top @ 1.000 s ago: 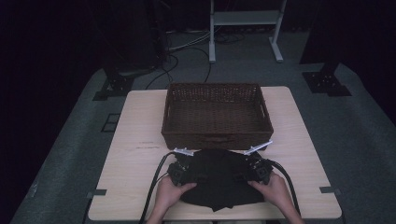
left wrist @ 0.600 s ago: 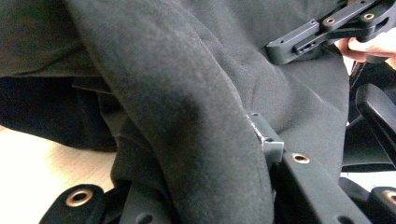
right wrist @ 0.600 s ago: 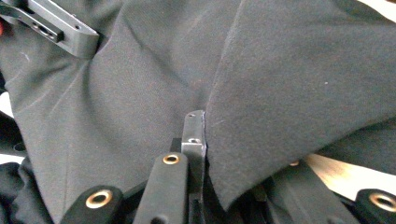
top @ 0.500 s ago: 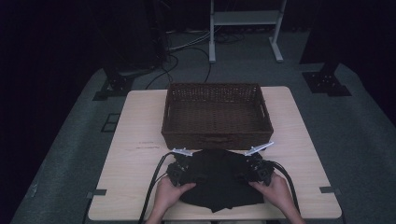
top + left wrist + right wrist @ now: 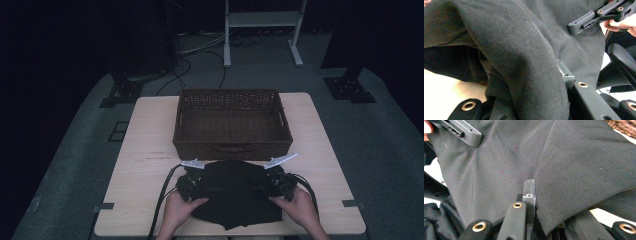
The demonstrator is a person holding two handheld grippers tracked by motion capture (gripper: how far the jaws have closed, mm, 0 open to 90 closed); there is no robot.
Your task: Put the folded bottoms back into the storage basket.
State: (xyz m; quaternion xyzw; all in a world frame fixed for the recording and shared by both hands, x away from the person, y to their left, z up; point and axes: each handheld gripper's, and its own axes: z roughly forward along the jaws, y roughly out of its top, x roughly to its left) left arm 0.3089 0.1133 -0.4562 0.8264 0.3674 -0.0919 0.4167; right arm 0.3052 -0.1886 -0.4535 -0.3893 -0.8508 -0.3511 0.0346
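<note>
A black cloth [image 5: 235, 195] lies bunched on the near part of the table, just in front of a brown wicker basket [image 5: 232, 146]. My left gripper [image 5: 192, 182] is shut on the cloth's left side, and a thick fold [image 5: 524, 50] drapes over its jaws [image 5: 531, 95]. My right gripper [image 5: 275, 184] is shut on the cloth's right side, where the fabric [image 5: 574, 157] is pinched at the jaw tip [image 5: 544, 207]. A hand holds each gripper from the near edge. Most of both grippers' jaws are hidden under fabric.
The light wooden table [image 5: 150, 130] has bare wood left and right of the basket. The basket's inside looks bare. Cables [image 5: 162, 200] trail off the near edge. Beyond the table are a dark floor, stands and a white frame [image 5: 262, 20].
</note>
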